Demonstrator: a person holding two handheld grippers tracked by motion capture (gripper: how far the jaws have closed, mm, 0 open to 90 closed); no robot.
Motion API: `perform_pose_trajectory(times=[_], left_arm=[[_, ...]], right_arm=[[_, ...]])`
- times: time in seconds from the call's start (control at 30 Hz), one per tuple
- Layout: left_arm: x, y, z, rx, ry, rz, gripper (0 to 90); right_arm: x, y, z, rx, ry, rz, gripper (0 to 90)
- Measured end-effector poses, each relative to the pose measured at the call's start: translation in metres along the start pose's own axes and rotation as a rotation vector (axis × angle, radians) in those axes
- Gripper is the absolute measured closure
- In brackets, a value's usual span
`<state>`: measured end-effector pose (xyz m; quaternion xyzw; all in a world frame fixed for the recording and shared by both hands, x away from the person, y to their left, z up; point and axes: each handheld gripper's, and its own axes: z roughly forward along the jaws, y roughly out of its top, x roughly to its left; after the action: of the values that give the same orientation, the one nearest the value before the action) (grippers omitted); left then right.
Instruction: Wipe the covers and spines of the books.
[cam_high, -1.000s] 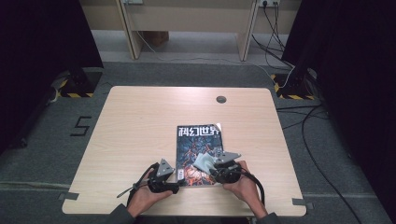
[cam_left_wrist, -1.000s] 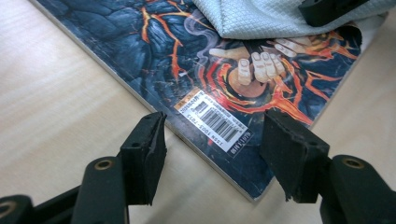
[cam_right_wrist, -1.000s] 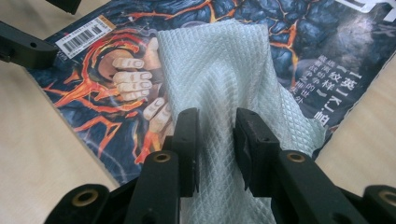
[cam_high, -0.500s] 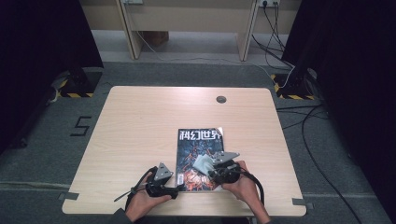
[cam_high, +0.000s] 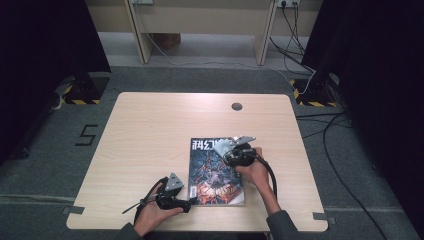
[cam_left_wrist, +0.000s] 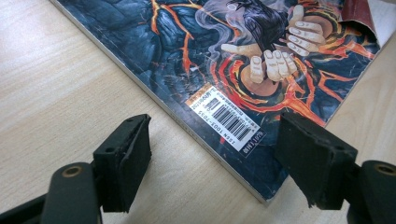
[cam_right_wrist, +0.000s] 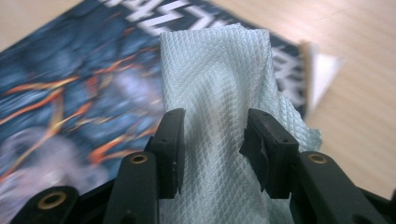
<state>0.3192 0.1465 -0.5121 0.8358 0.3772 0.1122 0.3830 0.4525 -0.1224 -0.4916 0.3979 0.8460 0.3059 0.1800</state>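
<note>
A magazine (cam_high: 215, 172) with a dark, fiery cover lies near the table's front edge. My left gripper (cam_high: 190, 204) rests on the table at its lower-left corner. In the left gripper view the jaws (cam_left_wrist: 212, 140) stand wide apart. They have just been opening, and the magazine's barcode corner (cam_left_wrist: 226, 119) lies on the table between them. My right gripper (cam_high: 227, 151) hovers over the magazine's upper right. A white textured cloth (cam_right_wrist: 215, 70) stands bunched between its jaws (cam_right_wrist: 212, 133). These jaws have just been opening too, and both pads still touch the cloth (cam_high: 220, 147).
The light wooden table (cam_high: 150, 130) has a round cable hole (cam_high: 236, 106) near its far edge. Tape marks its front corners. Cables (cam_high: 320, 130) trail on the carpet to the right. A desk frame stands beyond.
My right gripper has carried the cloth from the magazine's lower part up to its upper right. The left hand has kept its place at the lower-left corner.
</note>
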Motion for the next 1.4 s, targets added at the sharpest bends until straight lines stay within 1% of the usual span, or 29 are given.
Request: perform_pose_trajectory(times=[0.03,0.07,0.13,0.17,0.23,0.27,0.3,0.33,0.4,0.43,0.47,0.5,0.53,0.57,0.6,0.63,0.7,0.73,0.8,0.83,0.87,0.93,1.0,1.07,1.13,1.2,1.3,1.37,1.4], left_arm=[[0.0,0.0,0.0,0.0,0.0,-0.002,25.7],[0.0,0.0,0.0,0.0,-0.001,-0.005,25.7],[0.0,0.0,0.0,0.001,-0.001,-0.001,25.7],[0.0,0.0,0.0,0.002,-0.001,0.002,25.7],[0.001,0.001,0.001,0.006,-0.004,-0.007,24.8],[0.002,0.001,0.001,0.007,-0.005,-0.01,24.6],[0.002,0.001,0.001,0.006,-0.006,-0.008,24.6],[0.002,0.001,0.001,0.006,-0.006,-0.005,24.5],[0.002,0.001,0.001,0.008,-0.006,-0.01,24.0],[0.003,0.001,0.001,0.006,-0.01,-0.015,23.9],[0.003,0.0,0.001,0.006,-0.01,-0.014,23.9],[0.002,0.001,0.001,0.007,-0.007,-0.011,24.0],[0.002,0.001,0.001,0.007,-0.007,-0.009,23.9],[0.002,0.001,0.001,0.007,-0.008,-0.011,23.9],[0.003,0.0,0.001,0.005,-0.011,-0.015,23.9],[0.003,0.0,0.001,0.005,-0.01,-0.016,23.9],[0.002,0.001,0.001,0.007,-0.006,-0.009,23.9],[0.002,0.001,0.001,0.007,-0.006,-0.011,23.9],[0.004,0.0,0.002,0.004,-0.01,-0.021,22.5],[0.003,0.0,0.002,0.002,-0.01,-0.02,22.4],[0.003,0.0,0.002,0.002,-0.008,-0.018,22.4],[0.004,0.0,0.002,0.004,-0.01,-0.016,22.2],[0.004,0.0,0.002,0.003,-0.01,-0.018,21.9],[0.003,0.0,0.002,0.003,-0.008,-0.016,22.0],[0.004,0.0,0.002,0.005,-0.012,-0.017,21.8],[0.004,0.0,0.002,0.004,-0.009,-0.017,21.8],[0.004,0.001,0.002,0.007,-0.012,-0.015,21.8],[0.004,0.0,0.002,0.005,-0.01,-0.017,21.8],[0.003,0.0,0.002,0.003,-0.009,-0.016,21.9]], right_arm=[[-0.005,0.001,0.003,-0.008,-0.029,0.007,55.5],[-0.014,0.002,0.006,-0.022,-0.026,0.055,55.5],[-0.015,0.002,0.007,-0.025,-0.03,0.064,55.5],[-0.014,0.002,0.007,-0.024,-0.036,0.051,56.1],[-0.008,0.004,0.006,-0.016,-0.062,0.022,59.1],[-0.005,0.005,0.006,-0.012,-0.068,0.003,60.0],[0.0,0.006,0.005,-0.004,-0.062,-0.007,59.9],[0.004,0.007,0.006,0.0,-0.035,-0.021,59.6],[0.018,0.009,0.008,-0.005,0.051,-0.044,59.2],[0.022,0.009,0.008,-0.006,0.071,-0.058,59.2],[0.029,0.011,0.008,-0.005,0.09,-0.087,59.1],[0.032,0.012,0.009,-0.004,0.093,-0.101,58.8],[0.033,0.014,0.01,0.003,0.083,-0.111,56.6],[0.032,0.015,0.011,0.004,0.081,-0.108,56.1],[0.029,0.015,0.012,-0.003,0.084,-0.091,56.0],[0.024,0.014,0.013,-0.01,0.075,-0.067,55.9],[0.011,0.013,0.015,-0.031,0.028,-0.033,55.9],[0.003,0.012,0.017,-0.04,0.011,-0.006,55.9],[-0.012,0.01,0.018,-0.057,-0.045,0.045,56.1],[-0.017,0.01,0.018,-0.06,-0.048,0.068,57.2],[-0.02,0.009,0.018,-0.064,-0.046,0.078,57.5],[-0.02,0.008,0.018,-0.065,-0.066,0.064,57.4],[-0.016,0.01,0.018,-0.06,-0.085,0.046,58.2],[-0.011,0.012,0.017,-0.044,-0.093,0.021,59.0],[-0.003,0.013,0.017,-0.037,-0.069,-0.003,59.4],[0.006,0.015,0.017,-0.032,-0.013,-0.027,59.3],[0.022,0.017,0.019,-0.044,0.068,-0.08,59.2],[0.024,0.018,0.019,-0.039,0.075,-0.103,58.3],[0.023,0.018,0.019,-0.037,0.078,-0.091,57.0]])
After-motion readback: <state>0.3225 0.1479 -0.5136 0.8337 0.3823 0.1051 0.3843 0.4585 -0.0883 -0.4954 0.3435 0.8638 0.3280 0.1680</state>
